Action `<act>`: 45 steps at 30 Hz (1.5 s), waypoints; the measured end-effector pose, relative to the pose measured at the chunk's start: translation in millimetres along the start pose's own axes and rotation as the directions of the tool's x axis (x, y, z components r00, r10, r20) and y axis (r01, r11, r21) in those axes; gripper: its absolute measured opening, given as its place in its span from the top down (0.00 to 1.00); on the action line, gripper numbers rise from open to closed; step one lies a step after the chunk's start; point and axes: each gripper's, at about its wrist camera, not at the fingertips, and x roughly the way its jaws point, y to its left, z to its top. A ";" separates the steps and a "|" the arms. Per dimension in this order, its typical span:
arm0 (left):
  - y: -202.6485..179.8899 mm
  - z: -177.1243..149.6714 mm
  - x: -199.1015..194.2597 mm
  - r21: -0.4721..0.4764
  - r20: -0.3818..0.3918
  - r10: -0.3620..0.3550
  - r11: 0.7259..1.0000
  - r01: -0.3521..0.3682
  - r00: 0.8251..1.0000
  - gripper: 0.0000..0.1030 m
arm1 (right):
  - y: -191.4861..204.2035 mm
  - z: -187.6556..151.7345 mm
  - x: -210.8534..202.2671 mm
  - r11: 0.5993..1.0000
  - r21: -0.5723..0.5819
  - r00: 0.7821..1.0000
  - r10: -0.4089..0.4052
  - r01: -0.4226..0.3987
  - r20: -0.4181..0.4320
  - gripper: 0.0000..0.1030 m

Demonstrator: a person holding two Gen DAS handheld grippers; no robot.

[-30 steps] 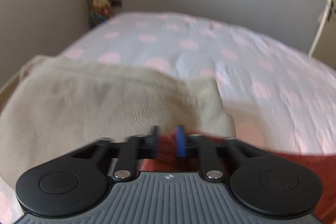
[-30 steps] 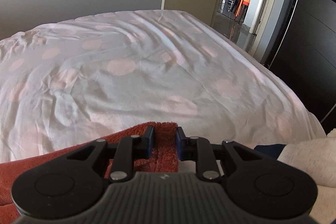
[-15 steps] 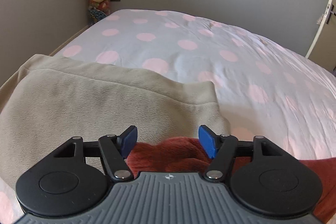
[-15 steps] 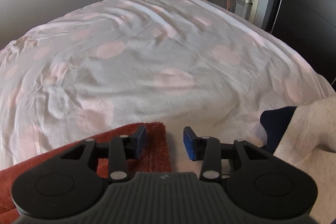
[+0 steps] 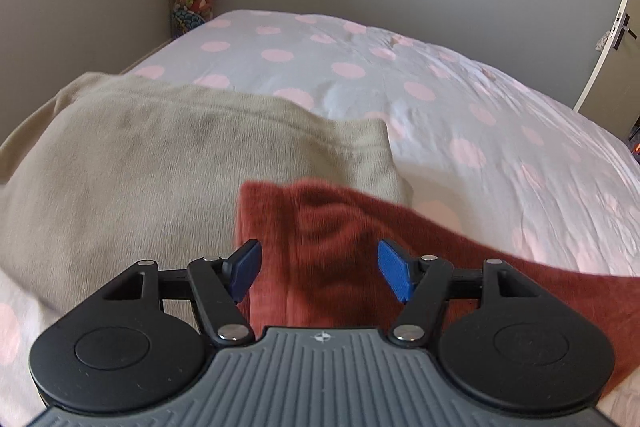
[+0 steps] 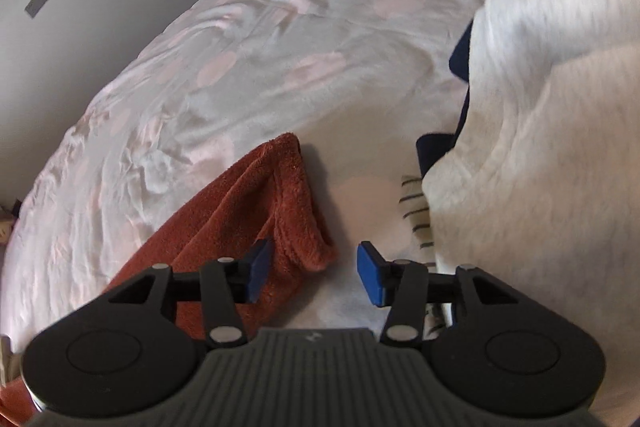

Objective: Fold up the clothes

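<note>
On the bed (image 5: 400,83), both the left gripper (image 5: 320,273) and the right gripper (image 6: 311,271), just opening, stood wide, fingers off the red towel (image 6: 256,211).

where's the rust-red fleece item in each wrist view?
Left wrist: rust-red fleece low centre, running right, its left end overlapping the beige garment.
Right wrist: its folded corner lower left of centre.
Shared landmark: the pink-dotted bedsheet beneath it.
</note>
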 end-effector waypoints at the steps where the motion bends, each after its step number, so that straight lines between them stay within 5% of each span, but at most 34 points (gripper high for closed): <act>1: 1.1 -5.7 -4.0 -0.010 -0.005 0.000 1.000 0.000 1.000 0.39 | -2.5 -2.0 5.9 0.999 0.053 1.000 0.014 -0.013 -0.010 0.49; 4: 6.6 -23.9 -18.0 -0.065 -0.009 0.002 0.998 -0.002 1.000 0.39 | -5.5 -12.3 19.7 0.991 0.136 0.999 0.024 -0.019 -0.038 0.52; 6: 9.4 -37.5 -26.6 -0.099 -0.005 -0.006 0.995 0.005 1.000 0.39 | -6.3 -19.2 26.3 0.986 0.167 0.998 0.032 -0.023 -0.053 0.90; 9: 11.3 -59.5 -37.2 -0.125 -0.006 -0.004 0.992 0.003 1.000 0.39 | -2.2 -23.6 13.3 0.995 0.102 1.000 0.000 0.001 -0.011 0.92; 15: 12.0 -103.9 -42.5 -0.158 -0.050 0.032 0.987 -0.039 0.998 0.39 | -23.4 -36.1 -3.7 0.994 0.026 0.995 -0.101 0.101 -0.014 0.94; 20: 15.8 -122.2 -55.1 -0.156 -0.068 0.031 0.987 -0.041 0.997 0.39 | -29.9 -42.9 -2.0 0.994 -0.016 0.995 -0.104 0.104 -0.010 0.92; 22: 17.7 -127.6 -64.3 -0.165 -0.085 0.036 0.985 -0.050 0.996 0.39 | -27.2 -46.0 -10.8 0.995 -0.034 0.995 -0.097 0.096 -0.003 0.85; 24: 23.4 -134.1 -75.4 -0.198 -0.094 0.043 0.978 -0.061 0.995 0.39 | -21.6 -56.2 -27.7 0.997 -0.040 0.997 -0.071 0.072 0.015 0.64; 25: 27.3 -137.9 -80.5 -0.222 -0.098 0.043 0.973 -0.064 0.994 0.39 | -18.8 -64.4 -37.4 0.998 -0.045 0.999 -0.041 0.042 0.013 0.64; 29: 49.6 -152.1 -94.2 -0.367 -0.095 0.031 0.928 -0.064 0.995 0.39 | -7.2 -110.6 -70.5 0.996 -0.037 0.996 0.085 -0.086 -0.029 0.63; 38: 98.9 -192.6 -96.4 -0.697 -0.024 -0.045 0.717 0.016 0.999 0.39 | 19.7 -216.6 -112.0 0.965 -0.158 0.978 0.204 -0.207 -0.035 0.58; 40: 102.7 -193.4 -89.6 -0.714 -0.003 -0.059 0.699 0.039 0.998 0.39 | 28.5 -222.2 -116.8 0.953 -0.215 0.976 0.217 -0.215 -0.012 0.50; 45: 103.9 -190.3 -73.2 -0.706 0.005 -0.045 0.707 0.035 0.999 0.40 | 29.0 -222.7 -115.6 0.951 -0.221 0.976 0.218 -0.215 -0.009 0.48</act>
